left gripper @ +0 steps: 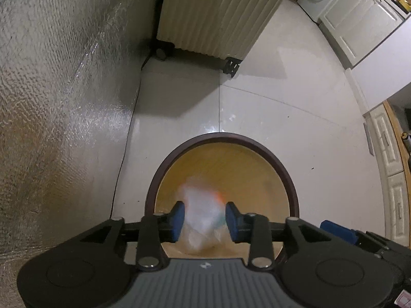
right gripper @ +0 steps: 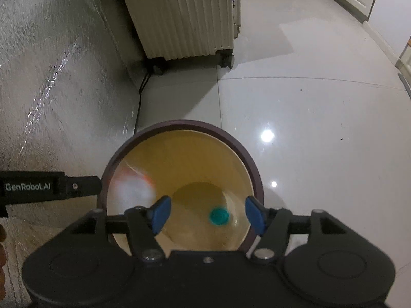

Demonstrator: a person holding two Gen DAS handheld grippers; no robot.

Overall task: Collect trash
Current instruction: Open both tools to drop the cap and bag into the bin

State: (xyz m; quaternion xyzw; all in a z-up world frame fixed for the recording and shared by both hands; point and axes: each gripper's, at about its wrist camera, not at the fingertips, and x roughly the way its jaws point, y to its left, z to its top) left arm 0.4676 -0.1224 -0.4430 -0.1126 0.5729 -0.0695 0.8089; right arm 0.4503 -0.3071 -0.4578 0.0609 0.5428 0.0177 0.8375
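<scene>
Glossy pale tiled floor (right gripper: 308,102) carries a round bin (right gripper: 185,125), a wheeled ribbed radiator (right gripper: 179,25) and a black cable (right gripper: 137,118).

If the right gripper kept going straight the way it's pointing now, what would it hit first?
Probably the green bottle cap inside the yellow bin. The right gripper is open with nothing between its pads, aimed down into the bin's mouth. Depth is hard to judge, so the bin's bottom could come first.

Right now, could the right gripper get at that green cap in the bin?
Probably yes: the right gripper hangs open right above the bin, the green cap lies in plain sight below, nothing between them.
</scene>
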